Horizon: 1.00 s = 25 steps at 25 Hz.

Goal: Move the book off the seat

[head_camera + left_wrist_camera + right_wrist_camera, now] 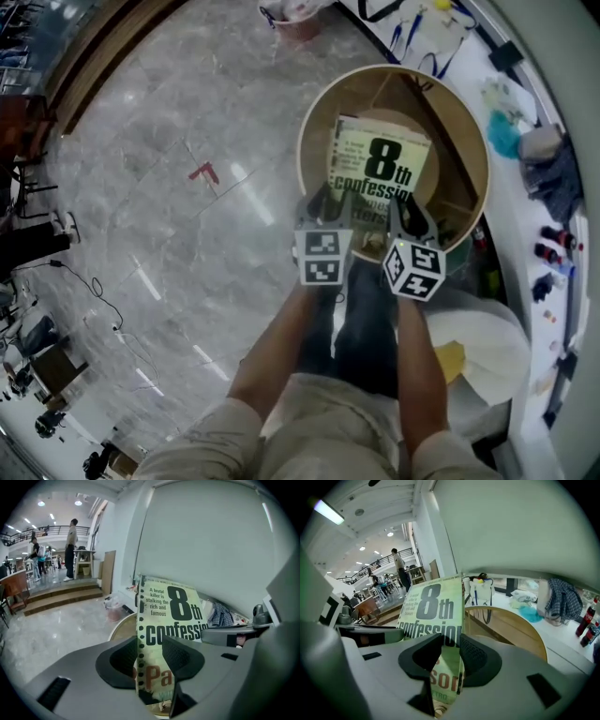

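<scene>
A pale green paperback with a large black "8th confession" title [380, 178] hangs over the round wooden seat [314, 112]. Both grippers hold it by its near edge. My left gripper [323, 217] is shut on the book's left part, and the cover [161, 620] runs up between its dark pads [180, 657]. My right gripper [411, 225] is shut on the right part, with the book [433, 606] pinched between its pads [476, 654]. In both gripper views the book rises clear of the seat rim [121, 626], its far end tilted upward.
A white counter [525, 216] runs along the right with a blue cloth [504, 131], dark cloth and small bottles [548, 244]. A white bag [483, 342] lies near my right arm. Grey marble floor [169, 216] spreads to the left. People stand far off [71, 548].
</scene>
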Available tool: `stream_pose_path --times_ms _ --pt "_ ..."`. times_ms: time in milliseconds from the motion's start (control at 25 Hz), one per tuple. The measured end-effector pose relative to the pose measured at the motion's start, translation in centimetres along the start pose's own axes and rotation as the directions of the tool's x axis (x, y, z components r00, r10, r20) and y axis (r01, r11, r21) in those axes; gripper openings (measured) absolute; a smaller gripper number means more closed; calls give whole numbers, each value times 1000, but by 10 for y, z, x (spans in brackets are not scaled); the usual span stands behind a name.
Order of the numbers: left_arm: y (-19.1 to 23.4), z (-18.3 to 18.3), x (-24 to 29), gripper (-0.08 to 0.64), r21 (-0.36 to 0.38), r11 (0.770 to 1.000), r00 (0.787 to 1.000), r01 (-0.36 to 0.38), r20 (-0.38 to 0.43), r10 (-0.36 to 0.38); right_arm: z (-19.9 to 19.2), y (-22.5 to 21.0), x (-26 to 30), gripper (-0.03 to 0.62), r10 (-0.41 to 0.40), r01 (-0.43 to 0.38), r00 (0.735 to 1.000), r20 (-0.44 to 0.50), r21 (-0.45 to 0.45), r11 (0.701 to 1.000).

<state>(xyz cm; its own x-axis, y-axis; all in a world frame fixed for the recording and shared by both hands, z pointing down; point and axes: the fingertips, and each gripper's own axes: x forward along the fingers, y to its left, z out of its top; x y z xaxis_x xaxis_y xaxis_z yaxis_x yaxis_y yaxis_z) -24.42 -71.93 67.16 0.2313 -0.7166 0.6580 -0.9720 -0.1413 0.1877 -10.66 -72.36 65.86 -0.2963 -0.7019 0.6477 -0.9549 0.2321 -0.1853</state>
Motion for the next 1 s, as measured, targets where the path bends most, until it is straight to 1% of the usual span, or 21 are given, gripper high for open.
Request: stream_pose_path --times_ms 120,240,320,440,680,1000 --pt "6 -29 27 170 -37 999 998 -34 -59 31 -25 -11 32 117 27 -28 998 -65 -9 1000" --pt "15 -52 53 169 -63 995 993 -72 -101 66 -45 -18 63 117 53 -55 992 -114 -11 998" --pt "18 -66 69 170 -84 993 989 -88 -125 77 -56 -24 80 117 65 -69 988 -143 -18 997" --pt "22 -82 86 170 -98 990 984 -104 -155 88 -72 -29 100 117 79 -83 981 -180 -13 996" --pt "34 -99 111 170 -146 980 976 -135 -191 106 -85 -32 128 117 106 -112 968 -225 -11 994" --pt "43 -107 125 170 -152 975 967 -160 -224 123 -93 -33 153 119 130 -135 955 -268 -1 991"
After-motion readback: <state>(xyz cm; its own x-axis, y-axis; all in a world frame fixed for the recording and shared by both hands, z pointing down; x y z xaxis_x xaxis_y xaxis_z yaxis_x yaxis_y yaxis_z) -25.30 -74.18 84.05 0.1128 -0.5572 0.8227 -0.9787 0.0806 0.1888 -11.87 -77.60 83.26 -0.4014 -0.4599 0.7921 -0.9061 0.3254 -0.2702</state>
